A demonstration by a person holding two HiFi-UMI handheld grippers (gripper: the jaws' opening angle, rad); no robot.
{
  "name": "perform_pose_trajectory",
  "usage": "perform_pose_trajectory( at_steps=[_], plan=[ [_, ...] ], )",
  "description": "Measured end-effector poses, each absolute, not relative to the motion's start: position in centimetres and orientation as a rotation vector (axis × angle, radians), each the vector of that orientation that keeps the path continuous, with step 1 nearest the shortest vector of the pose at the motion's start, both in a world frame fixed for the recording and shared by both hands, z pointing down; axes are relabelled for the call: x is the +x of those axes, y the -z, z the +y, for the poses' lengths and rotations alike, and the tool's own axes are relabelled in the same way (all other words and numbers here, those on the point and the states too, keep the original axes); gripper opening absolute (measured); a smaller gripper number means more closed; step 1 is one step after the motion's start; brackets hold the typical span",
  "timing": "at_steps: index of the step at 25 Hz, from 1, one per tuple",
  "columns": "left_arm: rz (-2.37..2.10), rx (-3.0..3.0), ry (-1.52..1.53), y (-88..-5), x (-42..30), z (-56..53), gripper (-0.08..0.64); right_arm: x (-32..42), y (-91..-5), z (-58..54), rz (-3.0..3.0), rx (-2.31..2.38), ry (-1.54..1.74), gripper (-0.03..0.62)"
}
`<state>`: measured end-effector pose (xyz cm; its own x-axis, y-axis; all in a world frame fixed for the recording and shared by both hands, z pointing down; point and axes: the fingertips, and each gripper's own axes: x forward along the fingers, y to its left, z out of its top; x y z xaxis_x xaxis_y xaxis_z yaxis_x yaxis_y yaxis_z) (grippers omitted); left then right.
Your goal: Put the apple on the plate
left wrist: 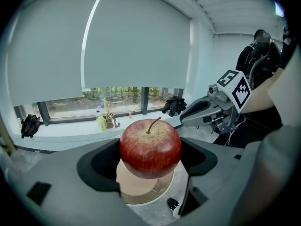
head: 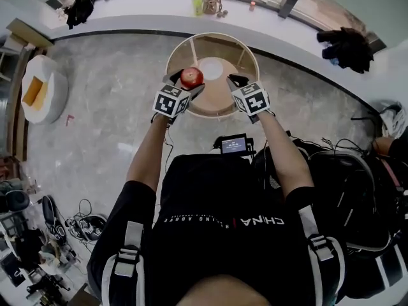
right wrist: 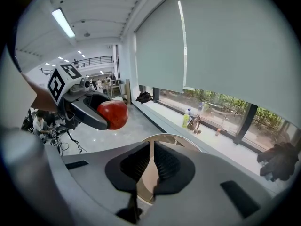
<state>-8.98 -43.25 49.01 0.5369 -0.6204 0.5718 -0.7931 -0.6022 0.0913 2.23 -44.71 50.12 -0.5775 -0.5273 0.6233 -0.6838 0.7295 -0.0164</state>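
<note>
A red apple [head: 192, 77] [left wrist: 150, 142] is clamped between the black pads of my left gripper [head: 187, 83] [left wrist: 150, 160]. It hangs above the left part of a round wooden table [head: 245, 50]. A pale round plate [head: 215, 66] lies at the table's centre, to the right of the apple. My right gripper [head: 236, 81] [right wrist: 152, 154] is shut with nothing in it, over the table's right front. In the right gripper view the apple [right wrist: 113, 115] and left gripper [right wrist: 87, 111] hover at the left, above the table [right wrist: 175, 139].
A windowsill at the back carries bottles [head: 198, 1] and small items. Black garments lie at its left [head: 80, 8] and right [head: 347, 46]. A white seat [head: 42, 88] stands at the left. Bags, cables and gear crowd the floor around me [head: 44, 234].
</note>
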Motion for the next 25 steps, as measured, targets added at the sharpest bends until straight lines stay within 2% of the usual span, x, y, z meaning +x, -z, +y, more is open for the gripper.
perform_pose_trajectory(
  at_steps=[12, 25],
  plan=[
    [-1.031, 2.499, -0.743, -50.6, -11.5, -47.5, 0.390, -1.0, -51.5, -48.8, -2.293, 1.019, -0.424, 0.049],
    [-0.960, 2.525, -0.761, -51.7, -10.8, -49.5, 0.390, -0.2, -51.8, -50.2, -2.275, 1.093, -0.466, 0.049]
  ],
)
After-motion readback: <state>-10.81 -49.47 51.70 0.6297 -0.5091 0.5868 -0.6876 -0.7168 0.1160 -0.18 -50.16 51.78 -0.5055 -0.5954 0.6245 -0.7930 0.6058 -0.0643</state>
